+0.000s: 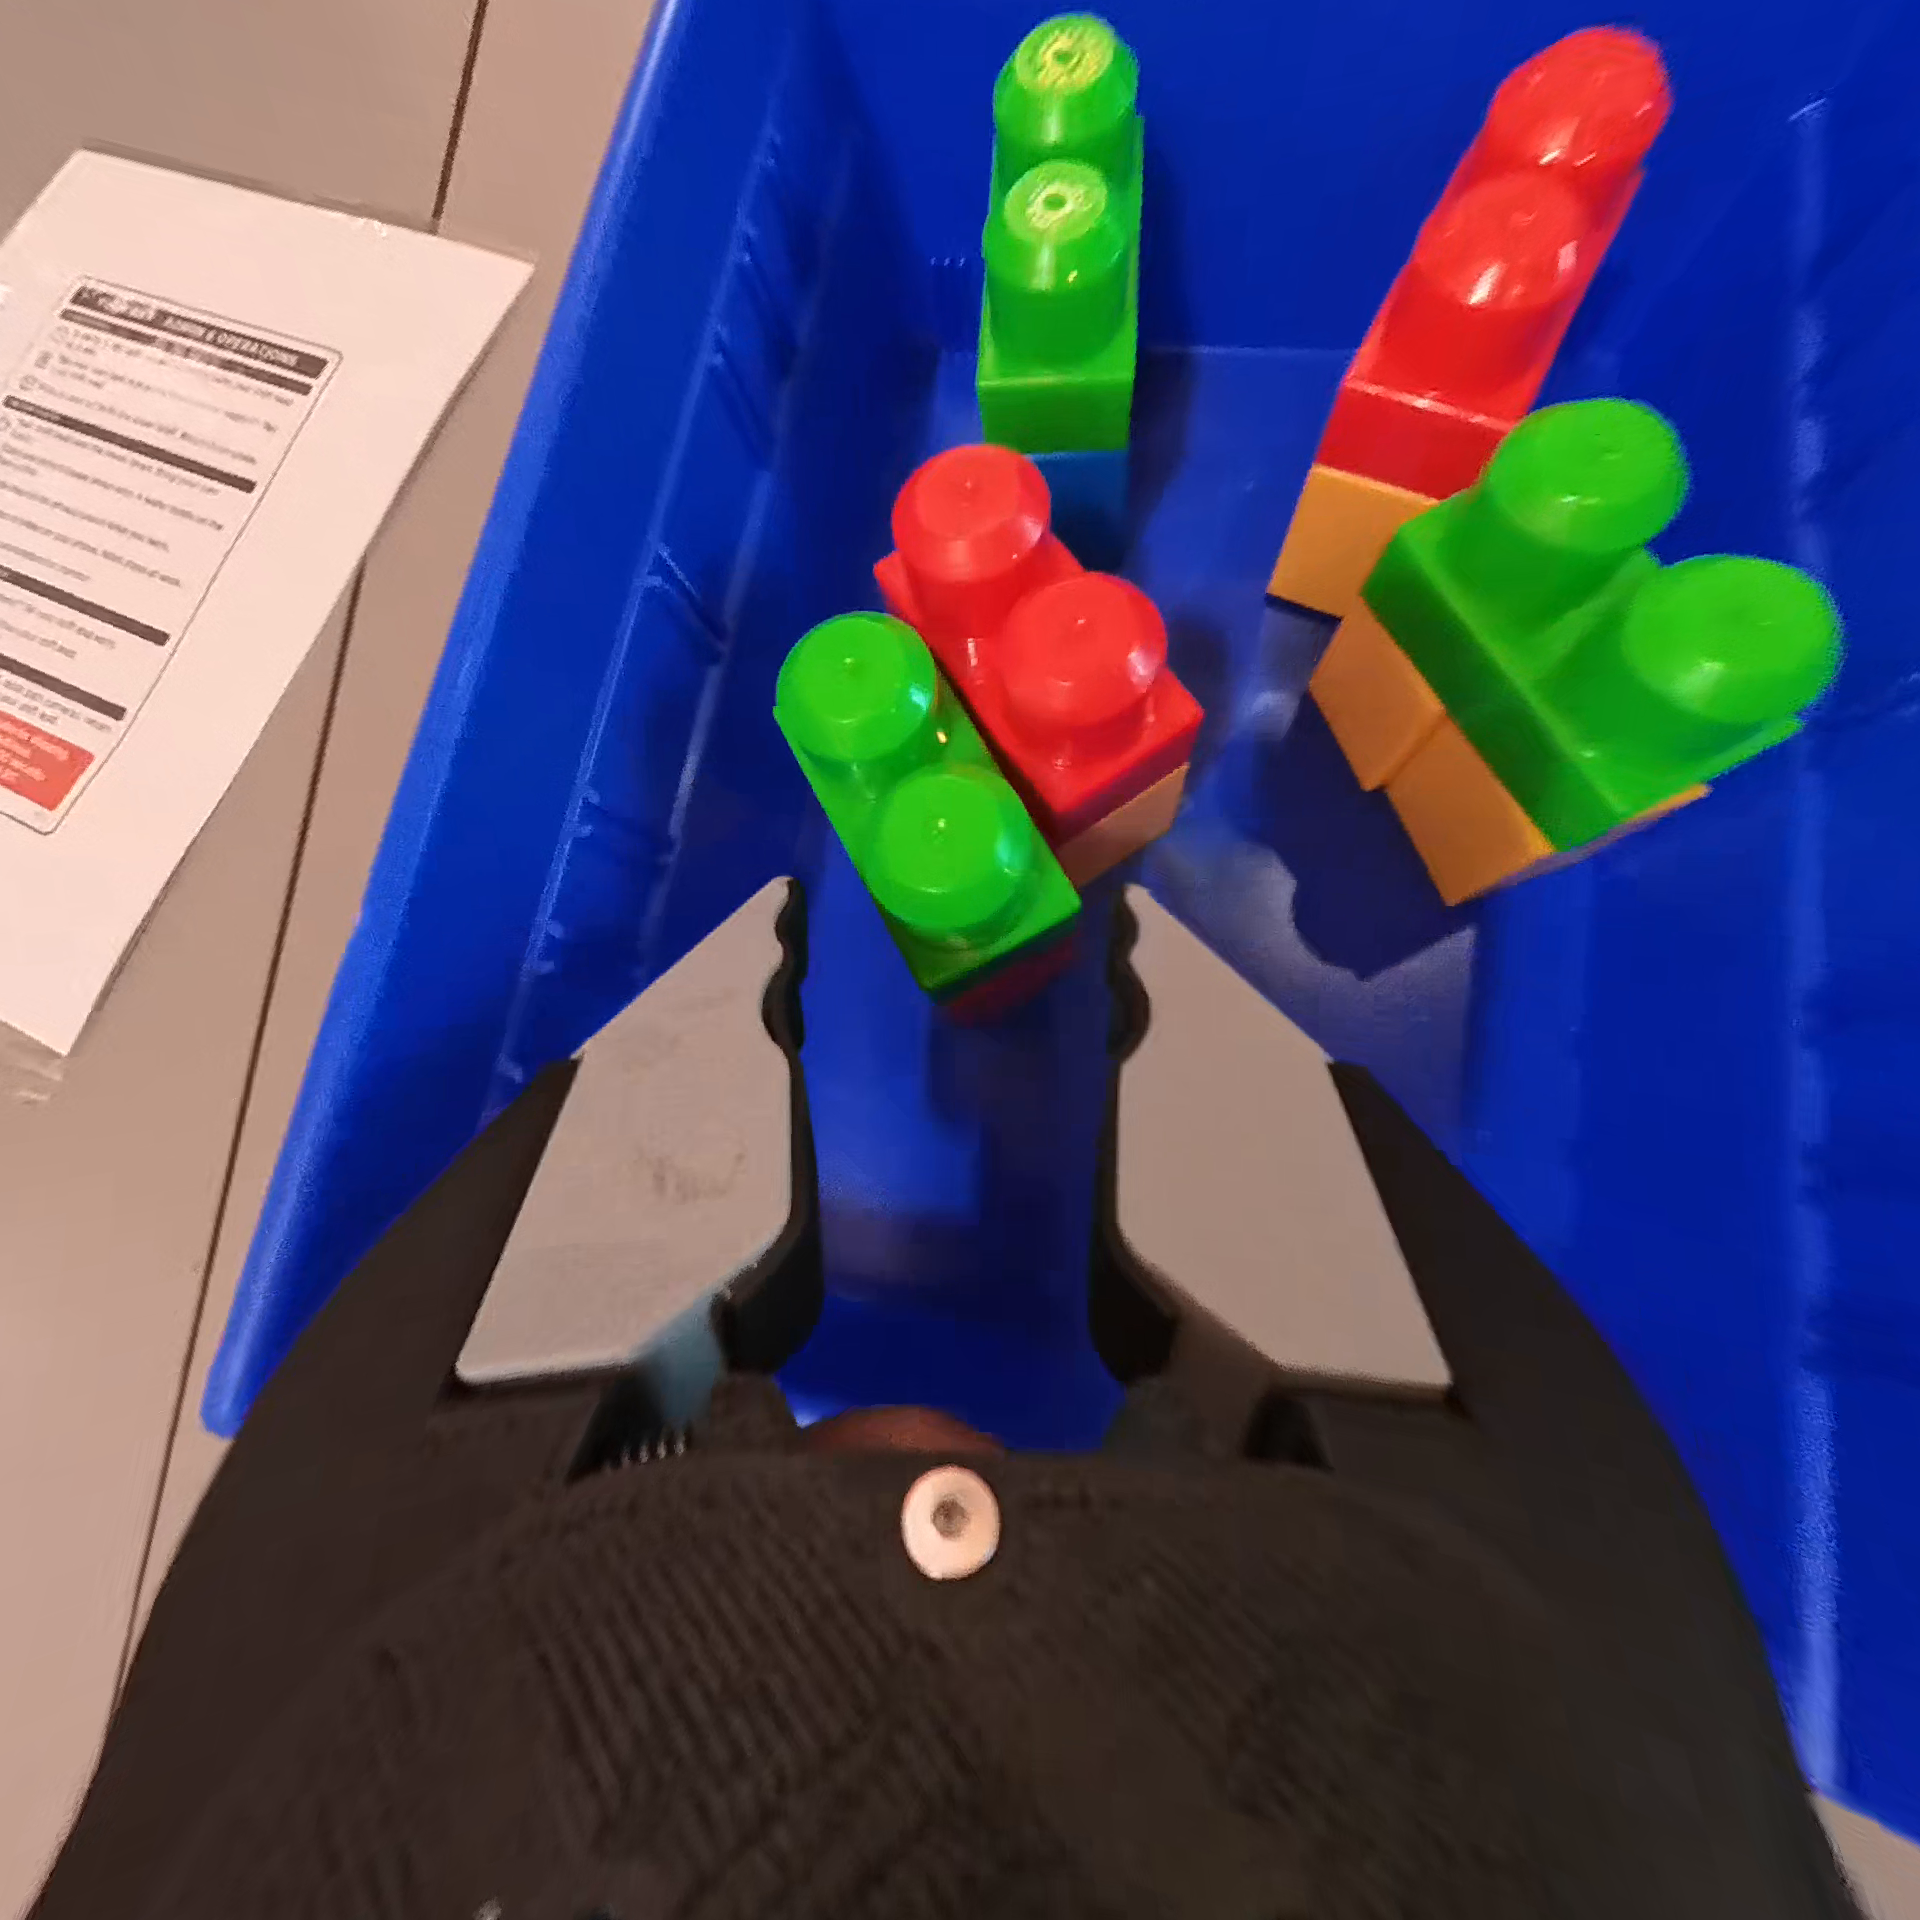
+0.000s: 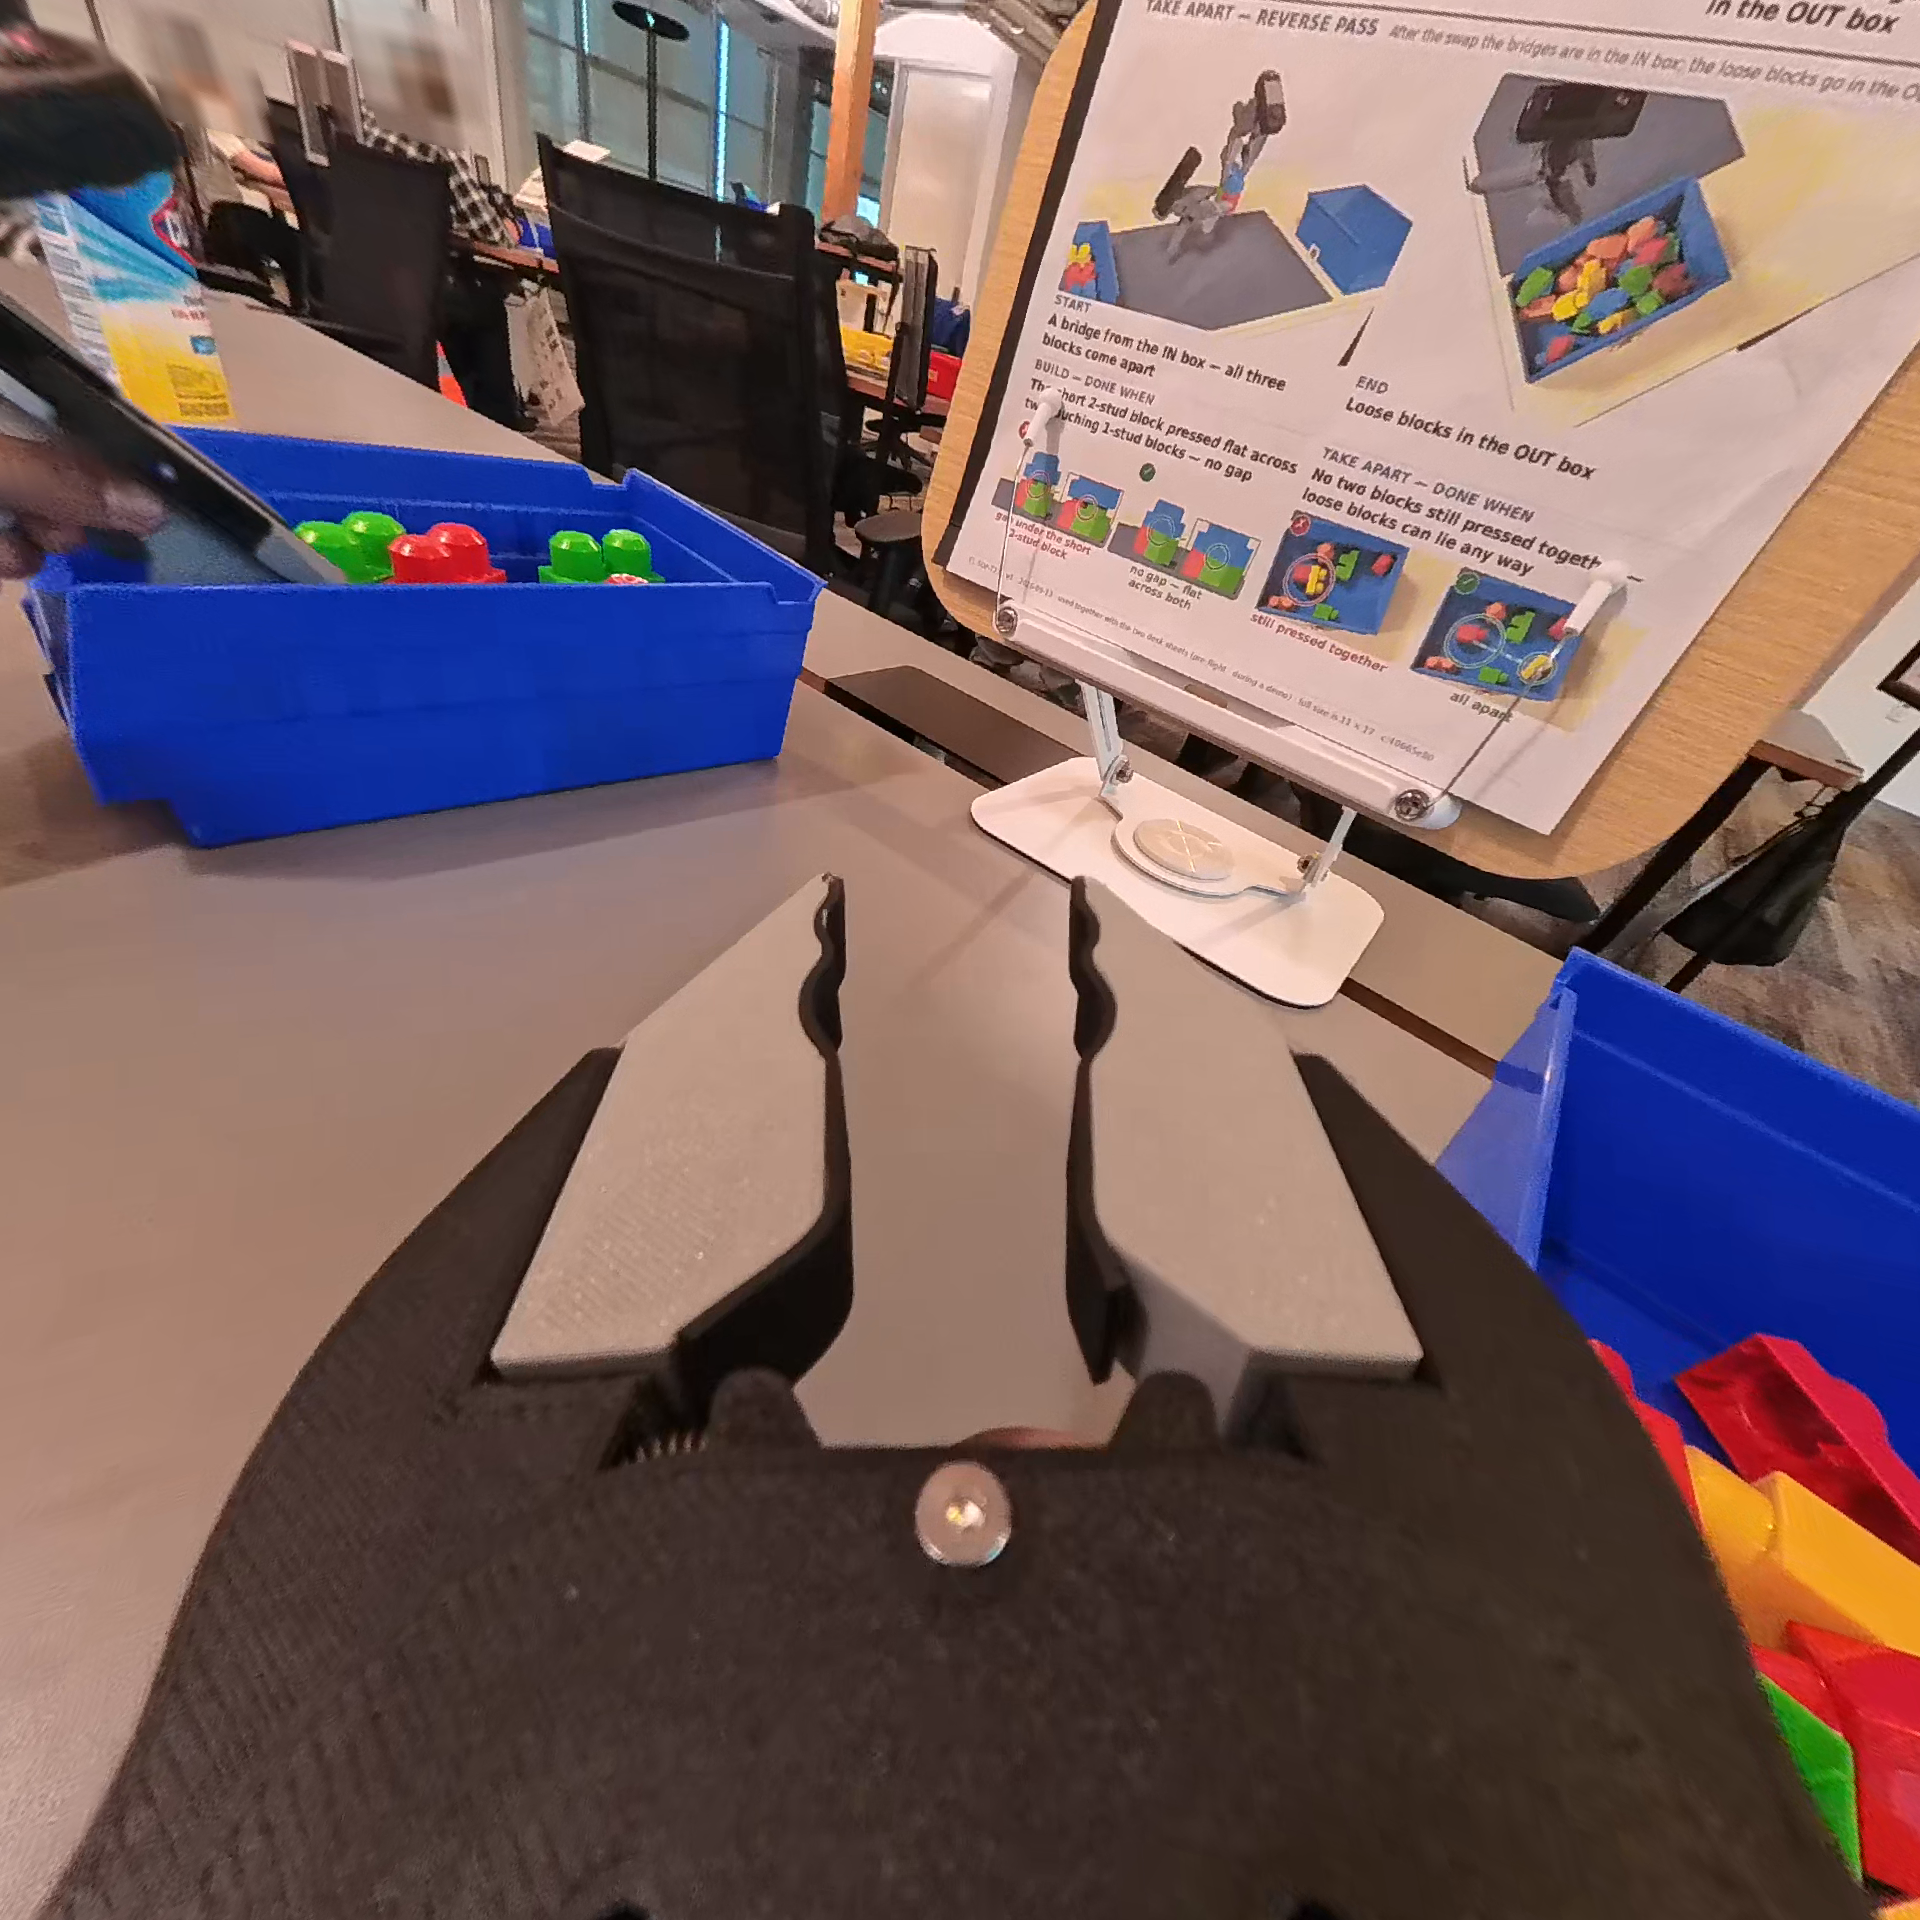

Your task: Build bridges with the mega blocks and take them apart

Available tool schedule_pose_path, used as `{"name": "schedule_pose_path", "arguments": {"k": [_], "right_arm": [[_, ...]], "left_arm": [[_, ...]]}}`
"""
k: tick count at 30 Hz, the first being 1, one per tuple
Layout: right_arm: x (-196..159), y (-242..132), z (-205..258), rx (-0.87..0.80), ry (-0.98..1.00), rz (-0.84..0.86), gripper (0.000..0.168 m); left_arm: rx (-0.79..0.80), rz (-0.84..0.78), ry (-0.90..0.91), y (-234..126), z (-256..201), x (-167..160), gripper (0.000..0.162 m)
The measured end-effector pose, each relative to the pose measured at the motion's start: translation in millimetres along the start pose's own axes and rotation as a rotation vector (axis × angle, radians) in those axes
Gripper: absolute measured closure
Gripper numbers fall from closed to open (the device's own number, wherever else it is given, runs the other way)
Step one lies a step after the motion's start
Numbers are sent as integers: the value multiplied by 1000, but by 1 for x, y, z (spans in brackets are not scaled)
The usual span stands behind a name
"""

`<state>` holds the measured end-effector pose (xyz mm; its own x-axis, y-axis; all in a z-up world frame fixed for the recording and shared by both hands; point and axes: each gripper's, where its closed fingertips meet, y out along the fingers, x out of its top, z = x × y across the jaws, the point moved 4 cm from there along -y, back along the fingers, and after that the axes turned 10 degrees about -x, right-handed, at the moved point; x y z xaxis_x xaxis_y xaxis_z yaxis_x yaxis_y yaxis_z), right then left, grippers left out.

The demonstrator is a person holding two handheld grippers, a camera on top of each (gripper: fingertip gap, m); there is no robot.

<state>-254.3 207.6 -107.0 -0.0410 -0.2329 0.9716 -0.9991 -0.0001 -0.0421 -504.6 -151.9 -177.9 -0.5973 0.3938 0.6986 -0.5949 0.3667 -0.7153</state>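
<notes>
In the left wrist view, my left gripper (image 1: 956, 904) is open and empty, hovering inside a blue bin (image 1: 623, 623) just short of a green two-stud block (image 1: 925, 800) that tops a small bridge. A red-topped bridge (image 1: 1049, 644) sits against it. Farther in stand another green-topped bridge (image 1: 1060, 239), a red-topped one (image 1: 1496, 270) and a green one on orange blocks (image 1: 1600, 613). In the right wrist view, my right gripper (image 2: 951, 894) is open and empty above the grey table (image 2: 312, 1039). The same bin (image 2: 416, 665) shows at the left with the left gripper (image 2: 187, 488) dipping into it.
A second blue bin (image 2: 1714, 1164) at the right holds several loose red, yellow and green blocks (image 2: 1818, 1507). An instruction board on a white stand (image 2: 1195, 862) stands at the table's far edge. A printed sheet (image 1: 187, 520) lies left of the first bin. Chairs and desks stand beyond. Tip to tip, the grippers are about 45 cm apart. The red-topped bridge (image 1: 1049, 644) is closer to my left gripper, around 4 cm from its tips; the right tips are 40 cm off.
</notes>
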Motion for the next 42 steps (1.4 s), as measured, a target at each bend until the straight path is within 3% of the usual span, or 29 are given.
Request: {"name": "schedule_pose_path", "arguments": {"k": [5, 13, 18, 25, 28, 36, 42], "right_arm": [[0, 1, 4, 16, -11, 5, 128], [-1, 2, 7, 30, -16, 15, 127], [-1, 2, 7, 29, -19, 16, 127], [-3, 3, 6, 30, -5, 23, 127], [-5, 4, 6, 31, -4, 29, 127], [-6, 5, 3, 33, 16, 31, 127], [-8, 6, 4, 34, 9, 39, 127]], "left_arm": [[91, 94, 87, 16, 15, -13, 119], [54, 16, 84, 6, 21, -14, 123], [35, -79, 77, -19, 24, -7, 124], [14, -258, 168, -81, 4, 29, 127], [13, -284, 200, -86, -3, 34, 127], [-181, -359, 163, -102, -29, 35, 127], [-367, -481, 218, -138, -85, 47, 127]]}}
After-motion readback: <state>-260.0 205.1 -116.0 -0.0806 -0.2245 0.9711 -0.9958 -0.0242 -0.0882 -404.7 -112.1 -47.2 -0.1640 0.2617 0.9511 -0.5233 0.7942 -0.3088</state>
